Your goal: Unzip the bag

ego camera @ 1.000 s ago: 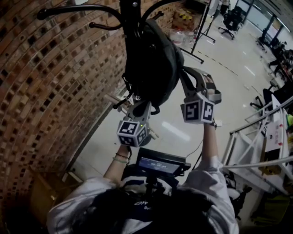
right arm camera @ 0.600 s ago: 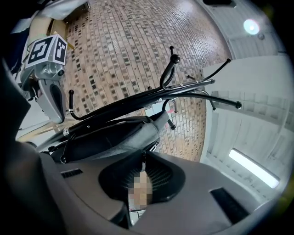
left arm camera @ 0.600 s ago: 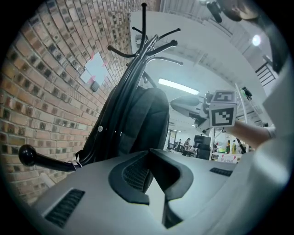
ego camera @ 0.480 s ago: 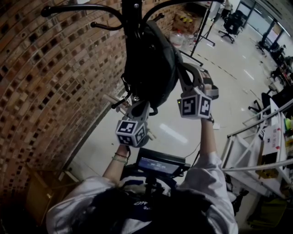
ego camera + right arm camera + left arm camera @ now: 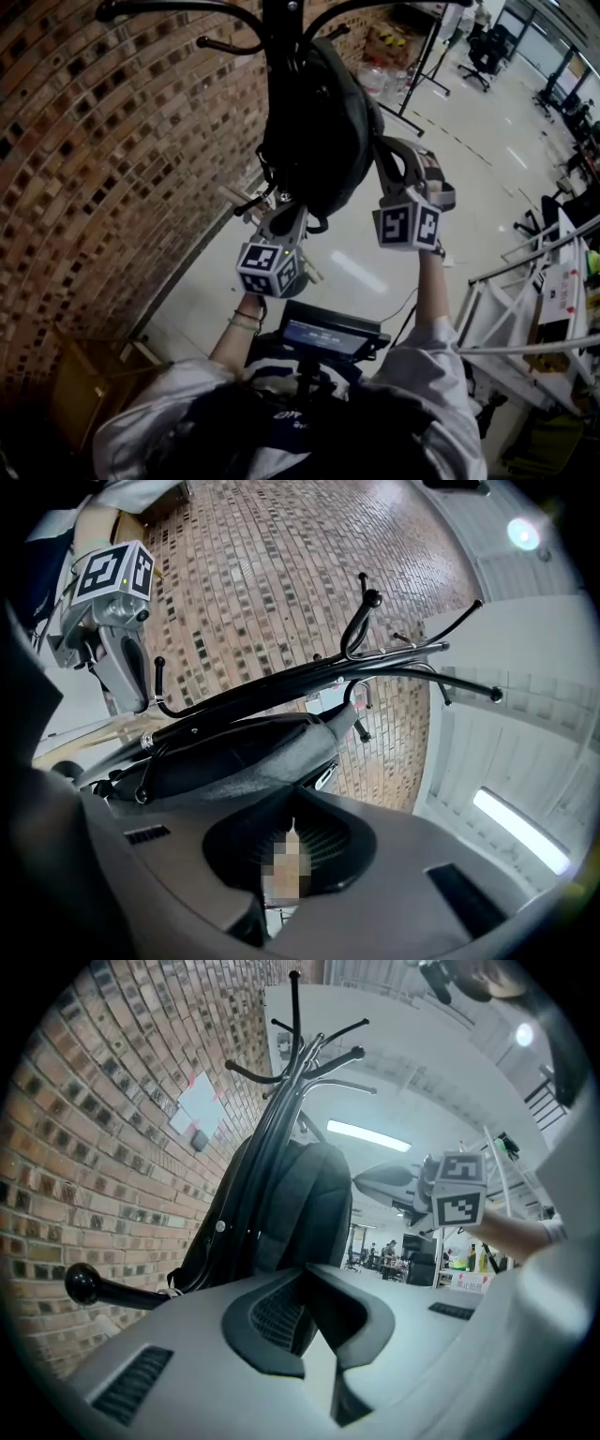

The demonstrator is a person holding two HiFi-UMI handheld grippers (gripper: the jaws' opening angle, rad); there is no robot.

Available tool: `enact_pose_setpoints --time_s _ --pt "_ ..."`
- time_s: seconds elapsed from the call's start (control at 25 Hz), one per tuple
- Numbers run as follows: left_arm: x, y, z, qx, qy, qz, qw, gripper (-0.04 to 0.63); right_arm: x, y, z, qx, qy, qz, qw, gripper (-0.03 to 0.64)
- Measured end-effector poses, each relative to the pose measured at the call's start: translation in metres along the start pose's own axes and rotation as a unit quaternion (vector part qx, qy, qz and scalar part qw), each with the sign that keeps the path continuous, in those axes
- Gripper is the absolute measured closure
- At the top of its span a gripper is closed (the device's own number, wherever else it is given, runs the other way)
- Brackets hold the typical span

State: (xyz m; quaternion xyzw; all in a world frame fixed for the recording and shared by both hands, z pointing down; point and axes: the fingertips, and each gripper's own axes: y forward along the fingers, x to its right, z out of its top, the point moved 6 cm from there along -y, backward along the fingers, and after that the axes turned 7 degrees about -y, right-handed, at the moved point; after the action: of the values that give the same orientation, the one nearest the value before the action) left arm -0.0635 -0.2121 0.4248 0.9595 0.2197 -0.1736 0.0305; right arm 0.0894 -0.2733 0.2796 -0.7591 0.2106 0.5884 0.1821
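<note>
Both shut on bag (image 5: pixel 314 112), left tool (image 5: pixel 305 1274) & right tool (image 5: pixel 291 799); brick wall (image 5: pixel 94 187) close left, floor (image 5: pixel 497 187) open right.

You had a black coat rack (image 5: pixel 281 23) as the carrier. Its pole stood close beside the brick wall (image 5: pixel 112 187), with curved hooks (image 5: pixel 159 9) spreading from the top. The dark bag (image 5: pixel 314 122) hung from it against the pole, clear of the ground. Below you lay a pale, glossy floor (image 5: pixel 206 300). On it a brown box (image 5: pixel 94 394) sat at the foot of the wall, and office chairs (image 5: pixel 487 47) stood well apart, far down the room.
</note>
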Motion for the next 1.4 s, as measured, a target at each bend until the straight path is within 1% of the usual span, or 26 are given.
enact_pose_setpoints --time_s 0.2,0.4,0.64,0.84,1.04,1.4 --pt "0.001 -0.003 0.000 -0.005 -0.006 0.010 0.9999 0.586 -0.009 -0.002 -0.003 -0.002 0.014 0.002 1.000 0.604" --pt "-0.002 -0.004 -0.001 -0.006 0.002 0.006 1.0000 0.586 -0.021 -0.007 -0.007 -0.007 0.023 0.009 1.000 0.603" --pt "-0.004 -0.006 -0.002 -0.008 0.002 0.007 0.9999 0.586 -0.036 -0.011 -0.013 -0.013 0.036 0.019 0.999 0.603" --pt "-0.003 -0.006 -0.001 -0.011 0.005 0.006 0.9999 0.586 -0.044 -0.014 -0.017 -0.014 0.053 0.018 0.998 0.603" --pt "-0.003 -0.006 0.002 -0.013 -0.003 0.012 0.9998 0.586 -0.057 -0.016 -0.022 -0.020 0.062 0.030 0.997 0.603" --pt "-0.007 -0.002 -0.004 -0.024 0.004 0.008 0.9997 0.586 -0.079 -0.016 -0.032 -0.030 0.086 0.050 0.995 0.603"
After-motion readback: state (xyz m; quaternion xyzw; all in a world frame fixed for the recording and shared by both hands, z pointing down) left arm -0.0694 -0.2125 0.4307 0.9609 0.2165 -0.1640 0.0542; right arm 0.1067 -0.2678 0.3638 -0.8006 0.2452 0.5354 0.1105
